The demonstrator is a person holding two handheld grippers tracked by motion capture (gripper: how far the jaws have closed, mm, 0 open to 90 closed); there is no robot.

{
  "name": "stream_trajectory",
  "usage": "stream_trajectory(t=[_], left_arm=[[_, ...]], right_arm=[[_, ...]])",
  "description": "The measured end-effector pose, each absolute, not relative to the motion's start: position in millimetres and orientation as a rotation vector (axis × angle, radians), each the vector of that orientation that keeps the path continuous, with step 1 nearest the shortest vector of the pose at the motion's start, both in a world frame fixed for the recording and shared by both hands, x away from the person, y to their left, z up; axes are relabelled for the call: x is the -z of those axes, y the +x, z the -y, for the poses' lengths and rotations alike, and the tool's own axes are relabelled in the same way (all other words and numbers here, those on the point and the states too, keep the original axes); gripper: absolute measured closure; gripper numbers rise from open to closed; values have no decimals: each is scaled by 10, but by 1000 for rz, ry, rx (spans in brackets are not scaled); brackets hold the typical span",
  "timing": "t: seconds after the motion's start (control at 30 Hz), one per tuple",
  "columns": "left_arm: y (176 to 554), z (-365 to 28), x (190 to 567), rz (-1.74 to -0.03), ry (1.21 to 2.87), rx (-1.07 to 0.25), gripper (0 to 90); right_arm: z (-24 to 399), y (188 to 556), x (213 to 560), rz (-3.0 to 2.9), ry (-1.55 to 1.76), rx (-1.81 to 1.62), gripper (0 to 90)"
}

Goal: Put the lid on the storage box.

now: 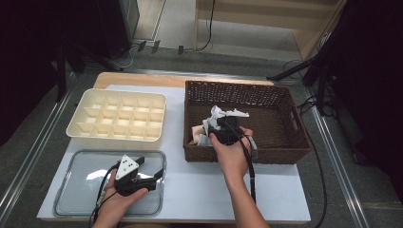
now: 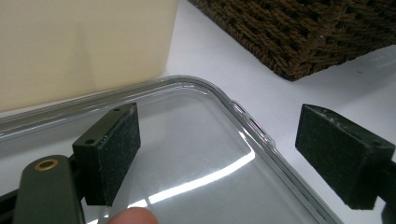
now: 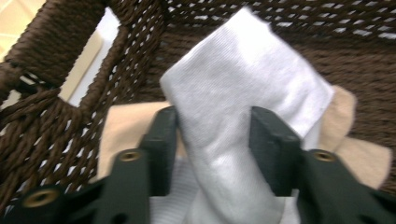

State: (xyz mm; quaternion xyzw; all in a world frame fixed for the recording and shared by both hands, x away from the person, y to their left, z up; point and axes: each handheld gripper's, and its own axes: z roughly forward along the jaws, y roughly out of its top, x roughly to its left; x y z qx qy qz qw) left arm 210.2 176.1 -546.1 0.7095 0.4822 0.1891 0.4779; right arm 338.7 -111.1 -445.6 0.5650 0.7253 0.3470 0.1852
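right tool (image 3: pixel 212 140): pinching white cloth (image 3: pixel 243 93) between its pads, inside wicker basket (image 1: pixel 285 102) | left tool (image 2: pixel 219 158): open, empty

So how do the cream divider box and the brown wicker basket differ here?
The cream divider box is smooth, pale and split into many small cells; the wicker basket is dark, woven and one open space. The box's cells look bare, while the basket holds white cloth and beige cloth. Both are rectangular and sit on the white table.

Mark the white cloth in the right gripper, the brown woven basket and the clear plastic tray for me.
white cloth (image 3: pixel 247 88): right gripper view, on its raised fold above the jaws.
brown woven basket (image 1: pixel 285 154): high view, on its near wall.
clear plastic tray (image 2: pixel 196 140): left gripper view, on its bare floor between the jaws.
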Motion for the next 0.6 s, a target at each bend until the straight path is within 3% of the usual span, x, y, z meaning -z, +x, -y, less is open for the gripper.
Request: stream_trajectory(t=[0.07,0.13,0.6], left_arm=[[2103,-1762,5461,-1177,1730,-459,148],[2103,-1766,5461,-1176,1730,-456,148],[2105,-1769,5461,-1171,1728,-446,154]], right_arm=[[1113,3392,4458,-2072,1585,-978,808],[1129,3385,4454,-2078,1583,-1001,883],[1208,3182,4236,-1881,1395,-1214,894]])
